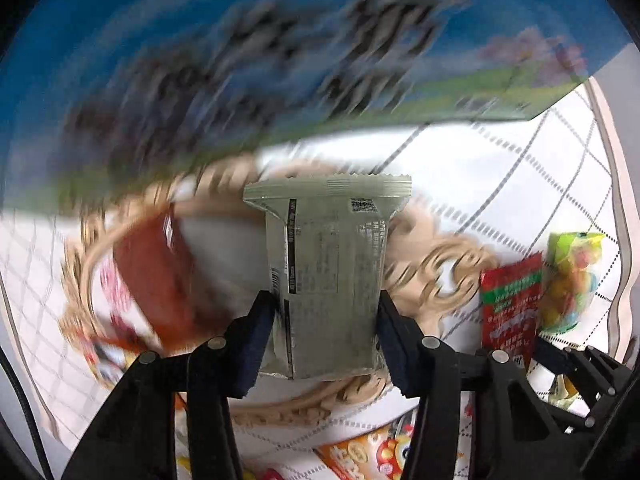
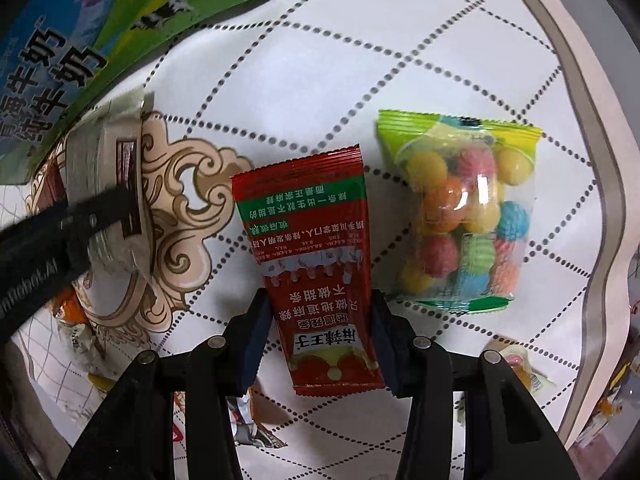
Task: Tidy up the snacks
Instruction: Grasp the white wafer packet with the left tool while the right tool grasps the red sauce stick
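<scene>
Gripping a pale grey-green snack packet [image 1: 326, 276] between the jaws of my left gripper [image 1: 326, 344], I hold it lifted above the ornate beige tray [image 1: 436, 268] on the desk [image 1: 460, 160], the packet's crimped end pointing away from me and its printed back facing the camera. A red wrapper [image 1: 160, 280] lies blurred in the tray to the left. My right gripper [image 2: 320, 340] reaches low over the white, grid-patterned cloth, its jaws closed against both sides of a red spicy-strip sachet [image 2: 316, 264] that lies flat on the desk. A clear bag of coloured candy balls [image 2: 460, 216] rests just beside the sachet, on its right. A blue-and-green milk carton [image 2: 60, 48] stands at the far left, behind the tray.
</scene>
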Demonstrator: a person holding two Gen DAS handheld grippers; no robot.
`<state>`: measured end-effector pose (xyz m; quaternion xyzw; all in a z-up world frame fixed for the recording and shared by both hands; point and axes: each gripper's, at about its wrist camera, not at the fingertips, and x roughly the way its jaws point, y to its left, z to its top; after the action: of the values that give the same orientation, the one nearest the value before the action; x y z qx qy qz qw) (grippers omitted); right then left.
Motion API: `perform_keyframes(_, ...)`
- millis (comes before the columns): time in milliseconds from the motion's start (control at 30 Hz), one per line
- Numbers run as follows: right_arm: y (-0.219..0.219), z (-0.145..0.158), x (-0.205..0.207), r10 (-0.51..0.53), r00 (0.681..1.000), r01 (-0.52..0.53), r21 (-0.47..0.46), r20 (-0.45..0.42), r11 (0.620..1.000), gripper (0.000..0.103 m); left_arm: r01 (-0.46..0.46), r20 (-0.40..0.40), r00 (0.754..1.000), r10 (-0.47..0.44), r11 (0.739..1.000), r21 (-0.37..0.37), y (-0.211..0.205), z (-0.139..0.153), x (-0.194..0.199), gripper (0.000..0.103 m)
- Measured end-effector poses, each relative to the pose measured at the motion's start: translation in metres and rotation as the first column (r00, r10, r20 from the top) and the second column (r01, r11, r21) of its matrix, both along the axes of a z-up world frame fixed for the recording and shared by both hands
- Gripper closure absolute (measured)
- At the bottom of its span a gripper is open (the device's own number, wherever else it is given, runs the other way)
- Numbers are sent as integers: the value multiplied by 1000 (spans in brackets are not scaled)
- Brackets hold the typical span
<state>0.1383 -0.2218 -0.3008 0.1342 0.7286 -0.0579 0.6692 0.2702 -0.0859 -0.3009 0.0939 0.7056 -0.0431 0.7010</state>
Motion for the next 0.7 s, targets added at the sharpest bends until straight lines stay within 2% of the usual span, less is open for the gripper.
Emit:
perform_keyframes(100, 11, 0, 0, 24, 1000, -24, 14, -6, 1000, 53, -79, -72, 994, 77, 996, -28, 22, -8, -15, 55)
perform_keyframes(200, 19, -2, 0, 55, 998, -55, 30, -13, 998, 53, -176, -137, 976, 167, 983, -58, 47, -16, -29, 55)
perform_keyframes(300, 28, -3, -1, 85, 996, -84, 45, -19, 995, 53, -238, -162, 962, 221, 967, -90, 64, -22, -36, 52)
perform_keyframes(400, 33, -4, -1, 100, 995, -99, 46, -28, 994, 49, -242, -188, 958, 218, 963, -117, 69, -34, -39, 46)
perform_keyframes(467, 38, -8, 9, 102, 994, -100, 64, -32, 993, 42, -223, -189, 962, 199, 968, -116, 71, -43, -38, 45)
perform_keyframes(533, 40, -10, 10, 112, 993, -110, 57, -33, 992, 39, -213, -174, 966, 193, 971, -104, 66, -44, -35, 46)
perform_keyframes(567, 51, -10, 13, 113, 993, -112, 48, -31, 993, 40, -208, -161, 968, 191, 973, -98, 64, -44, -37, 47)
perform_keyframes(633, 65, -13, 10, 112, 993, -112, 6, -22, 994, 50, -193, -130, 975, 182, 978, -77, 58, -41, -46, 49)
perform_keyframes(667, 67, -11, 9, 114, 993, -114, 1, -10, 993, 52, -187, -117, 977, 178, 980, -71, 45, -35, -68, 50)
perform_keyframes(700, 66, -9, 8, 111, 994, -111, -4, 3, 994, 55, -181, -99, 980, 174, 981, -66, 43, -30, -70, 51)
